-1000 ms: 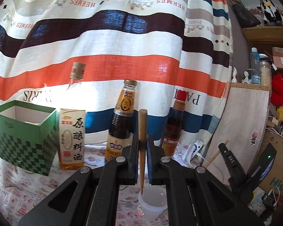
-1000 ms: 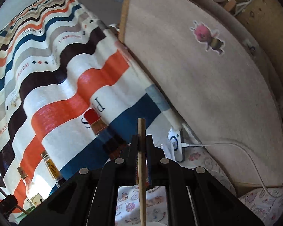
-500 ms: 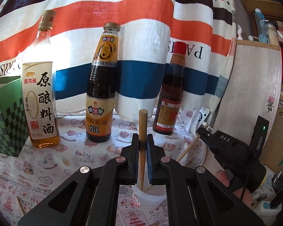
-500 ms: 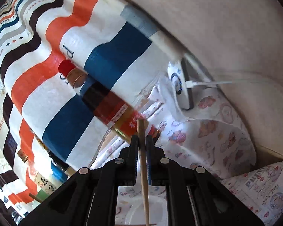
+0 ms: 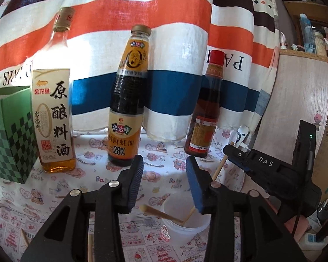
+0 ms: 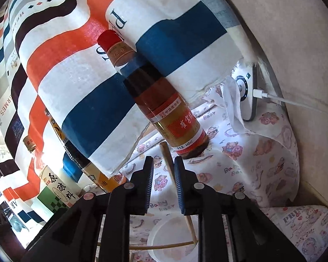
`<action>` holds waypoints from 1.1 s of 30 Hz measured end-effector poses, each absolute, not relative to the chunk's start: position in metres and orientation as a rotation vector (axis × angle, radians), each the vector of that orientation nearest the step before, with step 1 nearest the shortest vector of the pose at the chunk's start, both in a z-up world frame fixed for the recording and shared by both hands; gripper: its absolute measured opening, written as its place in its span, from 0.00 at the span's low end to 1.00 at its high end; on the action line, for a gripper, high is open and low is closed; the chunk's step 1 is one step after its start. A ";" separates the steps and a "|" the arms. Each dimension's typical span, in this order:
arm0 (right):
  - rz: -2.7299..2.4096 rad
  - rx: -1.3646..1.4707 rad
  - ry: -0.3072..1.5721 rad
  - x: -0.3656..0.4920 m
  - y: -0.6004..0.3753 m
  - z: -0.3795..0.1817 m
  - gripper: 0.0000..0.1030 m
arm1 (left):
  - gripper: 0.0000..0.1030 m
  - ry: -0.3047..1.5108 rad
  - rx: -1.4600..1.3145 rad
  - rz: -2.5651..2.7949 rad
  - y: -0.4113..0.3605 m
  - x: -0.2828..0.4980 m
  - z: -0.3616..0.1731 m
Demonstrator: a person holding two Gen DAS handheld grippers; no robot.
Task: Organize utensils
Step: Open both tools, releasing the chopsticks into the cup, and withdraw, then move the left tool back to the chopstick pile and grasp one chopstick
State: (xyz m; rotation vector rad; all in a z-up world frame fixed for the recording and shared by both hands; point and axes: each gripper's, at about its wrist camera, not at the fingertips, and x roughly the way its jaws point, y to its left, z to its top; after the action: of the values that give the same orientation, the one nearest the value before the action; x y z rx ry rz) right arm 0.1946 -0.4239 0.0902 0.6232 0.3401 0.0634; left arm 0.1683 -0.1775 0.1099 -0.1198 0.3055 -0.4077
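My left gripper [image 5: 164, 181] hovers just above a clear plastic cup [image 5: 179, 229] with its jaws opening and nothing between them. One wooden chopstick [image 5: 161, 212] rests in the cup and leans out to the left. My right gripper [image 6: 164, 170] is also over the cup [image 6: 150, 238], jaws opening. A second chopstick [image 6: 167, 159] stands slanted between its pads, which no longer press on it, with its lower end in the cup. In the left wrist view the right gripper [image 5: 229, 151] reaches in from the right, with that chopstick [image 5: 218, 170] below it.
Three bottles stand behind the cup: cooking wine [image 5: 52, 113], oyster sauce [image 5: 129, 109] and a red-capped bottle [image 5: 205, 113]. A green checked box [image 5: 6, 131] sits at the left. Loose chopsticks [image 5: 25, 237] lie at the front left. A charging device [image 6: 247, 96] leans at the right.
Both grippers came down over the cup while shut on a chopstick each, then parted. The left one's chopstick dropped into the cup; the right one's now stands loose between its pads.
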 end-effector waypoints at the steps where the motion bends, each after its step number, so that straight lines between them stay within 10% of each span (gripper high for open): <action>1: 0.062 0.612 0.336 0.191 -0.422 0.095 0.38 | 0.40 0.306 -0.117 -0.396 -0.175 0.167 0.113; 4: 0.048 0.552 0.324 0.181 -0.413 0.113 0.68 | 0.46 0.311 -0.105 -0.359 -0.165 0.164 0.124; 18: 0.151 0.291 0.226 0.122 -0.322 0.180 0.73 | 0.89 0.187 0.002 -0.146 -0.065 0.077 0.180; 33: 0.238 0.181 0.296 0.053 -0.263 0.192 0.74 | 0.99 0.158 -0.056 -0.088 0.013 0.016 0.175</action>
State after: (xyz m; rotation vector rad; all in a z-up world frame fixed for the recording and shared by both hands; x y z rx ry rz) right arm 0.0532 -0.2635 0.1924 0.1812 0.2958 0.2378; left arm 0.0163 0.0135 0.1749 -0.0556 0.1583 -0.0880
